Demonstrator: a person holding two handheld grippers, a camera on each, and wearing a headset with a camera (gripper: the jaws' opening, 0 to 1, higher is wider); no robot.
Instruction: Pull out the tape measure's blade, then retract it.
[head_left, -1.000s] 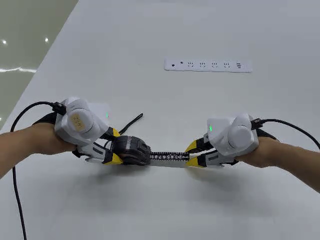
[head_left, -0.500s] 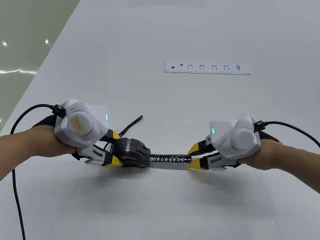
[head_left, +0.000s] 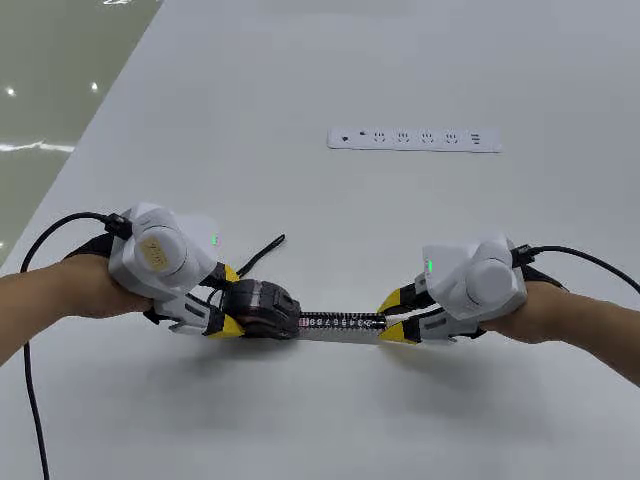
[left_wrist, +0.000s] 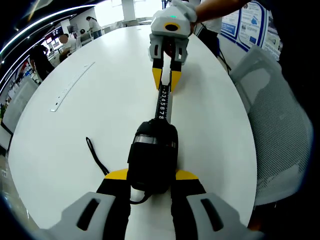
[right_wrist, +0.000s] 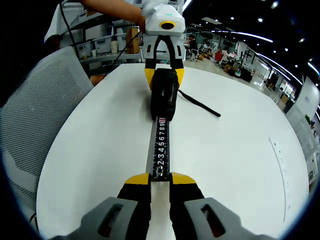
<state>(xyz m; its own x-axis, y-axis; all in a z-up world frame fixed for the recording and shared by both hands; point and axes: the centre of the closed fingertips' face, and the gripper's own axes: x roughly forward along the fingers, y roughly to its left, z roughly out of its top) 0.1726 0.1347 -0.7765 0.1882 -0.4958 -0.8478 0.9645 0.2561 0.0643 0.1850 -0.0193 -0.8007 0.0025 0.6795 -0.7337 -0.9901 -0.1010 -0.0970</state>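
A black tape measure (head_left: 262, 306) lies low over the white table, clamped between the yellow-tipped jaws of my left gripper (head_left: 228, 300). In the left gripper view the case (left_wrist: 153, 157) fills the space between the jaws of my left gripper (left_wrist: 150, 176). Its blade (head_left: 340, 321), printed with numbers, runs right to my right gripper (head_left: 393, 317), which is shut on the blade's tip. In the right gripper view the blade (right_wrist: 160, 147) leads from my right gripper (right_wrist: 160, 177) up to the case (right_wrist: 164, 96). A black wrist strap (head_left: 262, 249) trails behind the case.
A white power strip (head_left: 413, 139) lies on the table (head_left: 300, 110) beyond the grippers. Black cables (head_left: 30, 330) run from both grippers along the person's forearms. A mesh chair (left_wrist: 275, 130) stands at the table's edge, with people and desks in the far background.
My right gripper has moved a little to the right, drawing slightly more blade out of the case. The left gripper holds the case nearly still.
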